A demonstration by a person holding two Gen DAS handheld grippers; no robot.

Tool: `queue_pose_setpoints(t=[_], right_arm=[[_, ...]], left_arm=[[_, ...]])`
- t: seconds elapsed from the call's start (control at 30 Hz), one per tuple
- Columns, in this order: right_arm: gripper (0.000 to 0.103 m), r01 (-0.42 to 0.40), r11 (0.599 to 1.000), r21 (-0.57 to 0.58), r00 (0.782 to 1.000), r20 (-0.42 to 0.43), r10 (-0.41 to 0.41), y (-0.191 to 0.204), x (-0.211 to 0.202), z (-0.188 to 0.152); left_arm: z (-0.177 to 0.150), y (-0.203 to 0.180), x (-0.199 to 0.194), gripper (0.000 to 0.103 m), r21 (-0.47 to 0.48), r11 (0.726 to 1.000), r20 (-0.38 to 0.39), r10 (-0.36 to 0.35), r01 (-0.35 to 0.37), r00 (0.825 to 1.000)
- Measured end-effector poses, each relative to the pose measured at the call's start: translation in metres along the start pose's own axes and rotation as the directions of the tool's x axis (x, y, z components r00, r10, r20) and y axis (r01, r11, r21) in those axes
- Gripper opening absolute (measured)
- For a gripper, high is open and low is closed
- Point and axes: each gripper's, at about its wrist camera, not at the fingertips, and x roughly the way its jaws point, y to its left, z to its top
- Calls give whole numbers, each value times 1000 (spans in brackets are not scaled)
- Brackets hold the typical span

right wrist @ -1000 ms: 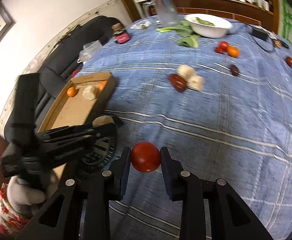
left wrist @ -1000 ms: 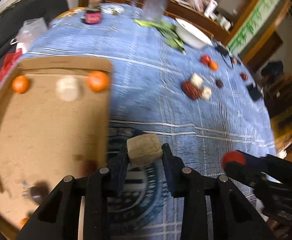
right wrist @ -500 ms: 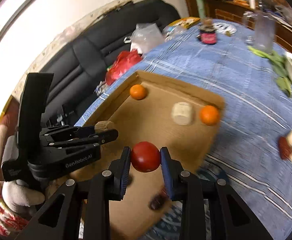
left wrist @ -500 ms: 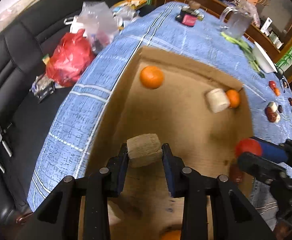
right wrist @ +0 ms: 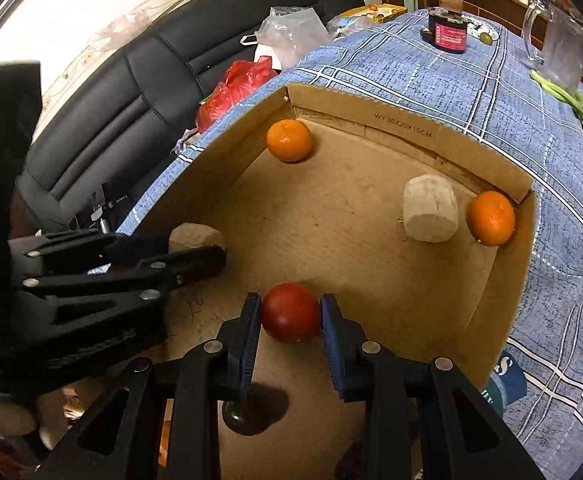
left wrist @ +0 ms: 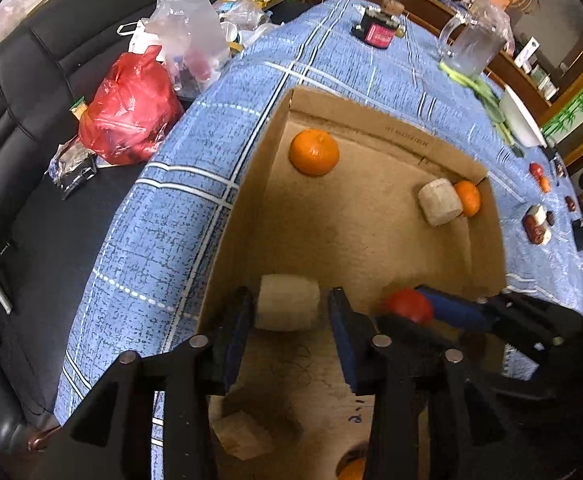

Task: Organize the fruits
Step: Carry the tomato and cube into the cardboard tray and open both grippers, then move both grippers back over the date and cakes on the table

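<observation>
My left gripper (left wrist: 287,312) is shut on a pale beige chunk of fruit (left wrist: 288,307) and holds it low over the near left part of the cardboard box (left wrist: 247,184). My right gripper (right wrist: 290,316) is shut on a red tomato (right wrist: 290,313) over the middle of the box (right wrist: 411,130). The left gripper also shows in the right wrist view (right wrist: 207,250), at the box's left side. Inside lie two oranges (right wrist: 289,140) (right wrist: 490,218) and another beige chunk (right wrist: 429,208).
A black sofa (right wrist: 139,76) with a red bag (left wrist: 131,112) and clear bags stands left of the blue checked tablecloth (left wrist: 163,216). A glass jug (left wrist: 473,42), a dark bottle (right wrist: 449,26), greens, a white bowl (left wrist: 521,120) and several loose fruits (left wrist: 535,224) lie beyond the box.
Both grippers have swung from the open table to over the box and come lower into it, each still holding its fruit. The right gripper has drawn closer beside the left.
</observation>
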Motion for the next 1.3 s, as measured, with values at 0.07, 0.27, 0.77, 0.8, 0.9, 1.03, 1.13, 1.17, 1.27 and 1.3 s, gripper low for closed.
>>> queue_pose_setpoints(t=[0.07,0.27,0.77,0.8,0.9,1.03,1.13,1.17,1.27,1.3], right_arm=[[36,-3,1000,6,1000,-1,3,1,0,1],[38,-7,1000,19,998,57,6,0,-29,-5],[47,20,968,251,986,155,-61,-80,-118,-85],[47,26,963,270,985,158,-71,-88,-123,-91],[47,52,941,334,979,167,-113,-118,-141,-111],[47,74,911,405,974,166,-153,-153,-158,-138],[46,91,895,437,970,166,-179,-177,-167,-148],[46,101,892,441,967,167,-192,-186,-171,-148],[46,122,885,450,959,175,-222,-212,-178,-140],[46,125,882,455,956,181,-229,-222,-179,-134]], left_arm=[[1,0,-8,46,-17,1000,16,-5,5,1000],[4,-1,-30,58,-52,998,76,25,-21,997],[-10,-103,-47,58,60,995,92,-91,85,992],[-11,-116,-46,58,80,992,86,-101,94,991],[-18,-153,-39,58,135,984,64,-125,115,990],[-29,-190,-29,58,184,973,31,-148,140,988],[-36,-208,-24,58,199,968,16,-157,151,987],[-39,-214,-23,58,203,967,10,-158,152,987],[-45,-222,-22,58,205,967,6,-157,153,988],[-47,-223,-22,58,205,967,8,-155,150,988]])
